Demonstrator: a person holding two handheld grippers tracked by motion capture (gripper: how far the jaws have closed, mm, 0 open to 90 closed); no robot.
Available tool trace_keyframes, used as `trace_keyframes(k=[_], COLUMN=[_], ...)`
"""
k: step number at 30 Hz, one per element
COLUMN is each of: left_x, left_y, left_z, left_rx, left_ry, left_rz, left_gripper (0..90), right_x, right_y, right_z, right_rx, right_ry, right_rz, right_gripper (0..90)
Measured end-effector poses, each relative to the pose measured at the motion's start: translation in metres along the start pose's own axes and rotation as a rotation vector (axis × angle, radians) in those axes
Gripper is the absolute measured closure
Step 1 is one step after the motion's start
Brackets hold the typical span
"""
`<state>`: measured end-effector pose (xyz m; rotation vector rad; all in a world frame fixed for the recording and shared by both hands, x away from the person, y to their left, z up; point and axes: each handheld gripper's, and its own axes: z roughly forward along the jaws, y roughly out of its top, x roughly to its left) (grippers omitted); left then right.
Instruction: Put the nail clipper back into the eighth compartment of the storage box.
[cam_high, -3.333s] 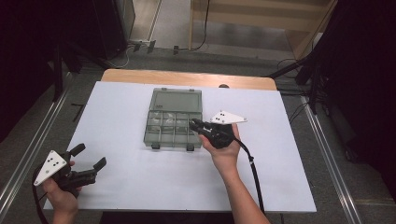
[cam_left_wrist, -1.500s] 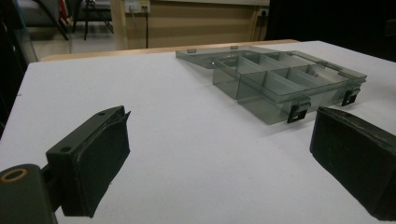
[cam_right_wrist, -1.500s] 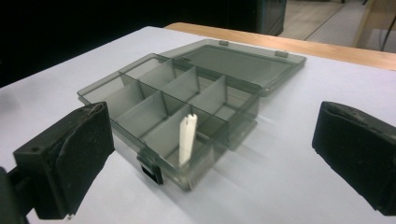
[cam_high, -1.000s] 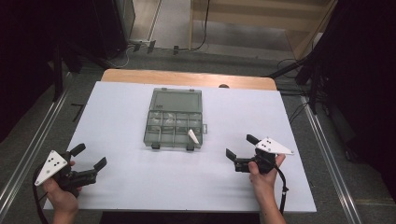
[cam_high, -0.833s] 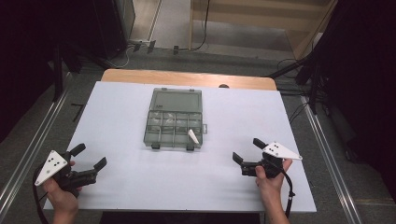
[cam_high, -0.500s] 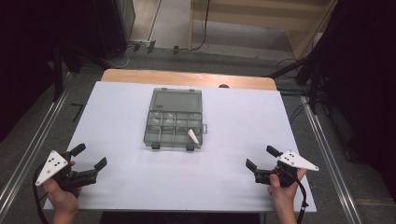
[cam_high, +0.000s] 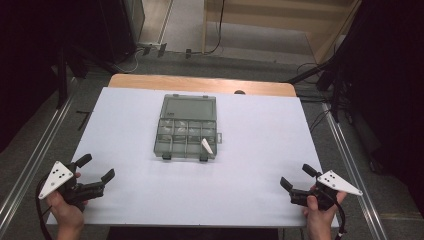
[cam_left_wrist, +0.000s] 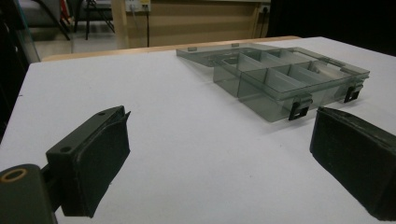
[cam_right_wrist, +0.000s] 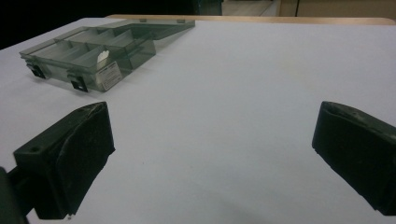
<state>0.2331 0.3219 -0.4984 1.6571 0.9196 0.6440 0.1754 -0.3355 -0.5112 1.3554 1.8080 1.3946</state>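
The box (cam_high: 188, 127), a smoky clear plastic organiser, is lying open in the middle of the table (cam_high: 260, 130), its lid laid flat on the far side and its divided tray nearer the person, two dark latches hanging off the near edge. A small white piece (cam_high: 206, 146) is sitting in the near right compartment of the box, tilted against the wall; what it is cannot be told. In the right gripper view the box (cam_right_wrist: 88, 49) is showing far off to the upper left, with the white piece (cam_right_wrist: 102, 56) inside it and a pale label on its near wall. In the left gripper view the box (cam_left_wrist: 280, 79) is showing to the upper right, its dividers and latches plain. The right gripper (cam_high: 300, 181) is resting well apart from the box, near the table's near right corner, held in a hand (cam_high: 320, 212); its jaws are standing wide apart, gripping nothing and touching nothing, with bare table between them in its own view (cam_right_wrist: 212, 154). The left gripper (cam_high: 97, 170) is resting equally far from the box, near the near left corner, in the other hand (cam_high: 67, 212); its jaws too are spread wide, holding nothing, with bare white surface between them in its own view (cam_left_wrist: 219, 158). Both grippers are pointing roughly toward the box, each carrying a pale three-cornered plate on top.
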Motion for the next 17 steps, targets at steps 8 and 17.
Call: trace_keyframes(k=[8,17], left_x=[0.000,0.000], left_y=[0.000,0.000], left_z=[0.000,0.000], left_rx=[0.000,-0.002], left_ry=[-0.003,-0.003], left_rz=[0.003,0.000], left_gripper=[4.5,4.5], right_x=[-0.015,-0.022], right_y=[-0.005,-0.010], right_z=[-0.018,-0.024], right_rx=[-0.032,-0.041], right_ry=[-0.044,-0.056], right_rz=[0.013,0.044], right_gripper=[0.0,0.0])
